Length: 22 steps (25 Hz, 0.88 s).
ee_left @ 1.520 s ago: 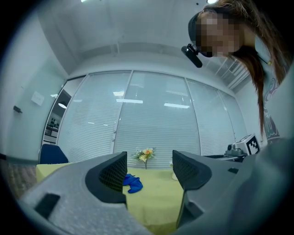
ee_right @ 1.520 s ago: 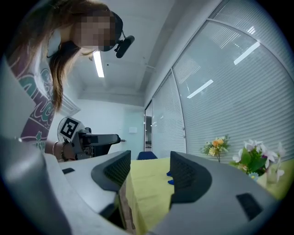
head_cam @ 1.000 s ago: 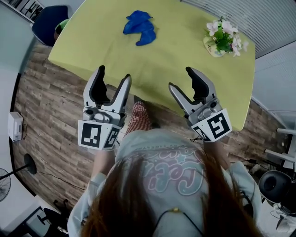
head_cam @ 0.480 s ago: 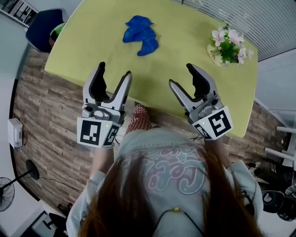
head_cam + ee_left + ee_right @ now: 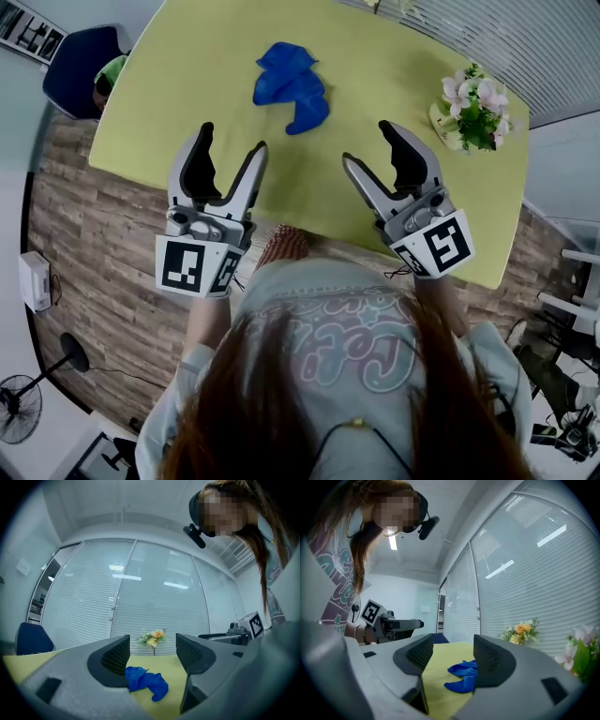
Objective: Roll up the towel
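Lying on the table: one blue towel [image 5: 292,84], crumpled in a loose heap and not rolled, on the far half of the yellow-green table [image 5: 394,66].
Towels: one, touched by neither gripper and well apart from both.
Grippers: two, one in each of the person's hands, held side by side over the table's near edge with their tips towards the towel.
Left gripper [image 5: 232,141]: released, its two jaws spread wide with nothing between them. In the left gripper view the towel shows through the gap, further off on the table top.
Right gripper [image 5: 367,143]: also released, its two jaws apart and bare. In the right gripper view the towel lies beyond the gap, partly behind the right-hand jaw.
Marker cubes: two, one at the back of each gripper, each showing black-and-white squares to the head view.
Flowers [image 5: 476,105]: one small bunch of pink and white blooms with green leaves, standing at the table's far right corner, well apart from the towel.
Chair [image 5: 75,56]: one, dark blue, at the table's far left end, with something green on or beside it.
Floor [image 5: 103,234]: wood planks around the table.
Fan [image 5: 19,412]: one, standing on the floor at the lower left of the head view.
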Tool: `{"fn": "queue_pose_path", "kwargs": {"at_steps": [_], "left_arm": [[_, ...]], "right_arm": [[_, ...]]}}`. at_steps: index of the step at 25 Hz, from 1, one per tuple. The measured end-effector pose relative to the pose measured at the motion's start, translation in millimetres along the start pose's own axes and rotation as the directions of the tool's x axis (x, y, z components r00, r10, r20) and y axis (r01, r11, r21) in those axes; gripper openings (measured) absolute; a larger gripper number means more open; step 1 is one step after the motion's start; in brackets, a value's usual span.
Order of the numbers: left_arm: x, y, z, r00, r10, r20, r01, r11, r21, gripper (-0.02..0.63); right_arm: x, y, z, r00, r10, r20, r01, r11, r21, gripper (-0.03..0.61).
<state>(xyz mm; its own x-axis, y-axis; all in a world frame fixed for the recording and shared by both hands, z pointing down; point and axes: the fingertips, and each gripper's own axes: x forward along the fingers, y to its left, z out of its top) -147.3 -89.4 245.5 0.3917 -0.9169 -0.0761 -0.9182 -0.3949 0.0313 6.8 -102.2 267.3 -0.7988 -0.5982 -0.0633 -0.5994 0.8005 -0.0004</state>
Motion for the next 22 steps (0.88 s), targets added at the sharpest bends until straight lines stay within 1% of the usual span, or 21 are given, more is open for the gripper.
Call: {"fn": "queue_pose_path", "kwargs": {"at_steps": [6,13,22], "left_arm": [[20.2,23.6,-1.6,1.000,-0.020,-0.011,0.020,1.000,-0.004,0.279],[42.4,47.1,-10.6,0.998,-0.046,-0.039,0.046,0.999,-0.004,0.279],[65.3,79.7,-24.1,0.993,-0.080,-0.084,0.085,0.995,0.049,0.279]], "right_arm": [[21.6,-13.1,-4.5,0.999,-0.032,-0.025,0.032,0.999,0.003,0.253],[42.8,-32.6,-9.4,0.996,-0.073,-0.050,0.071,0.997,-0.023,0.249],[75.3,-61.1,-19.6,0.988,-0.129,-0.083,0.122,0.989,-0.089,0.241]]}}
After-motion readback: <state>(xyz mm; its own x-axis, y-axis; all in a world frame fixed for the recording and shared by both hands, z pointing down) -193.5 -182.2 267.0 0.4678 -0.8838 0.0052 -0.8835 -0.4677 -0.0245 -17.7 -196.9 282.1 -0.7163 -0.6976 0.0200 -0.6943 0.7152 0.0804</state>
